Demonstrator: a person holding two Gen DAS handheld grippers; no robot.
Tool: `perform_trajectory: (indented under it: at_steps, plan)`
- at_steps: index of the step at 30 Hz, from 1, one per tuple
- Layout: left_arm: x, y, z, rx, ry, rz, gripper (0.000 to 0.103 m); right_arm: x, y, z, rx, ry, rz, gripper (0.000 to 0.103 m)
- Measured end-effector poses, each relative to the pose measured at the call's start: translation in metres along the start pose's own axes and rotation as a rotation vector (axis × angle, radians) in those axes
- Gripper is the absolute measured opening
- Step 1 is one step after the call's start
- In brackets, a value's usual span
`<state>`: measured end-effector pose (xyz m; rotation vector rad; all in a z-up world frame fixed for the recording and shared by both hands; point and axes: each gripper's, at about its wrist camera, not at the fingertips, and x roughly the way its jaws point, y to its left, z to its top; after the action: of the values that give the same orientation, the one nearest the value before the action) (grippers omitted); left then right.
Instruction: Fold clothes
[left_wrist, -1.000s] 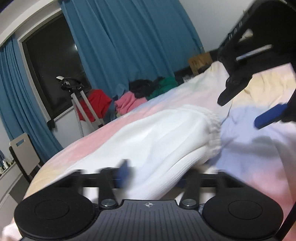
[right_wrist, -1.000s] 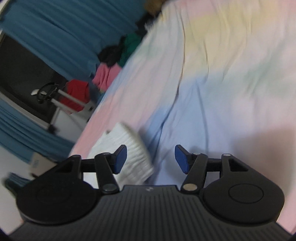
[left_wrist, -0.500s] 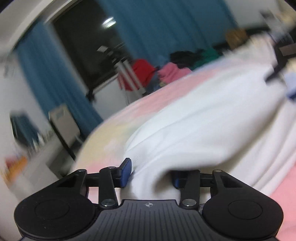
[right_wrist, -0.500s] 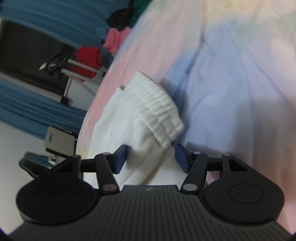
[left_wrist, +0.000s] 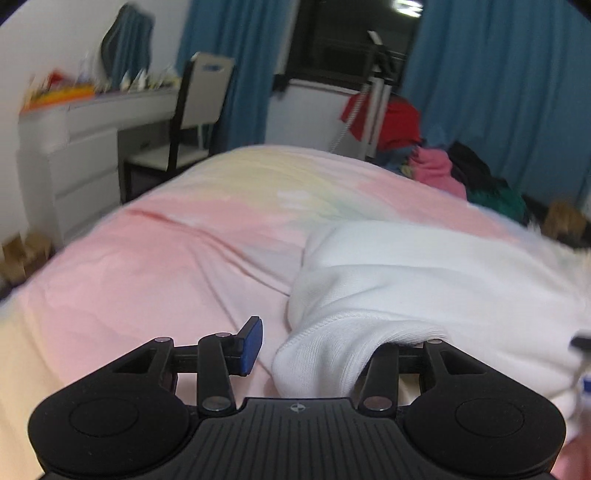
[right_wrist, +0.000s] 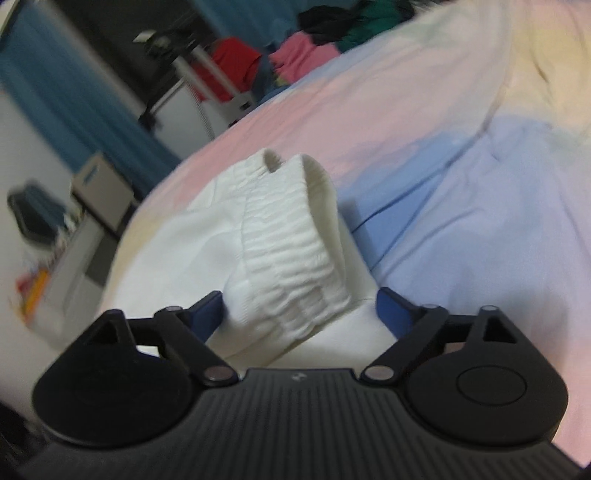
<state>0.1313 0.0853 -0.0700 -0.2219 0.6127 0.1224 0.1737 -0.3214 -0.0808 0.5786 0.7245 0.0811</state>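
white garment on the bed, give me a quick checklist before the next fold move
1. Right tongs around the ribbed waistband: ok, the band sits between both blue pads, but the jaws stand wide.
2. Right grip closed: not ok, gaps show beside the cloth.
3. Left tongs on the hem of the white garment: cannot tell, cloth drapes over the right finger and hides it; the left pad is bare.
4. Garment lying flat: not ok, it is bunched and creased.
5. Room on the pastel bedsheet to lay the fold: ok, bare sheet lies left of the garment.
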Motion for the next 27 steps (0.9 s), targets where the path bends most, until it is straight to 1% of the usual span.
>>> perform_trajectory:
  at_steps: [1,3,4,6,8,10,11,12,13,14,16,18,20,21,22,23,24,25,26,27]
  plan:
    - [0.003,0.008,0.004,-0.026,0.011,-0.02,0.046,0.003,0.003,-0.002,-0.023,0.006,-0.018,0.092]
    - [0.004,0.011,0.003,-0.013,0.008,-0.057,0.045,0.009,0.001,-0.004,-0.026,0.006,-0.048,0.092]
    - [-0.003,0.009,0.0,0.002,-0.006,-0.071,0.044,0.01,-0.002,-0.003,-0.007,0.006,-0.055,0.092]
    - [-0.011,0.001,-0.003,0.027,-0.032,-0.106,0.038,0.01,-0.01,-0.001,0.055,-0.004,-0.051,0.092]
    - [-0.014,-0.011,-0.004,0.04,-0.046,-0.123,0.038,0.006,-0.009,-0.001,0.072,-0.025,-0.056,0.091]
    - [-0.017,-0.021,-0.006,0.043,-0.049,-0.141,0.039,0.004,-0.001,-0.002,0.027,-0.054,-0.069,0.083]
    - [-0.017,-0.025,-0.01,0.036,-0.045,-0.148,0.04,0.003,0.003,-0.002,0.002,-0.065,-0.07,0.065]
    - [-0.014,-0.025,-0.013,0.032,-0.041,-0.151,0.04,0.001,0.006,-0.002,-0.017,-0.076,-0.052,0.064]
    - [-0.011,-0.025,-0.014,0.034,-0.037,-0.152,0.04,-0.002,0.01,-0.001,-0.027,-0.096,-0.06,0.061]
    - [-0.011,-0.026,-0.014,0.046,-0.039,-0.159,0.04,-0.007,0.013,-0.001,-0.044,-0.128,-0.061,0.056]
    - [-0.011,-0.03,-0.015,0.07,-0.042,-0.173,0.04,-0.017,0.021,0.002,-0.074,-0.204,-0.056,0.052]
    - [-0.012,-0.034,-0.016,0.094,-0.045,-0.187,0.043,-0.031,0.027,0.004,-0.091,-0.283,-0.067,0.052]
    - [-0.015,-0.04,-0.02,0.134,-0.041,-0.21,0.048,-0.043,0.022,0.006,-0.063,-0.333,-0.086,0.052]
    - [-0.017,-0.043,-0.022,0.154,-0.039,-0.222,0.052,-0.044,0.016,0.006,-0.037,-0.334,-0.101,0.052]
    - [-0.019,-0.047,-0.024,0.174,-0.037,-0.233,0.054,-0.041,0.008,0.006,0.001,-0.305,-0.125,0.052]
    - [-0.019,-0.051,-0.027,0.194,-0.035,-0.231,0.055,-0.037,0.0,0.006,0.042,-0.27,-0.145,0.055]
    - [-0.017,-0.054,-0.03,0.204,-0.023,-0.222,0.058,-0.028,-0.011,0.006,0.1,-0.205,-0.149,0.056]
    - [-0.014,-0.057,-0.033,0.214,-0.01,-0.214,0.061,-0.02,-0.022,0.005,0.157,-0.145,-0.147,0.061]
    - [-0.012,-0.06,-0.035,0.224,0.002,-0.205,0.067,-0.016,-0.03,0.004,0.207,-0.112,-0.123,0.068]
    - [-0.01,-0.063,-0.038,0.233,0.015,-0.197,0.073,-0.011,-0.036,0.003,0.251,-0.08,-0.101,0.072]
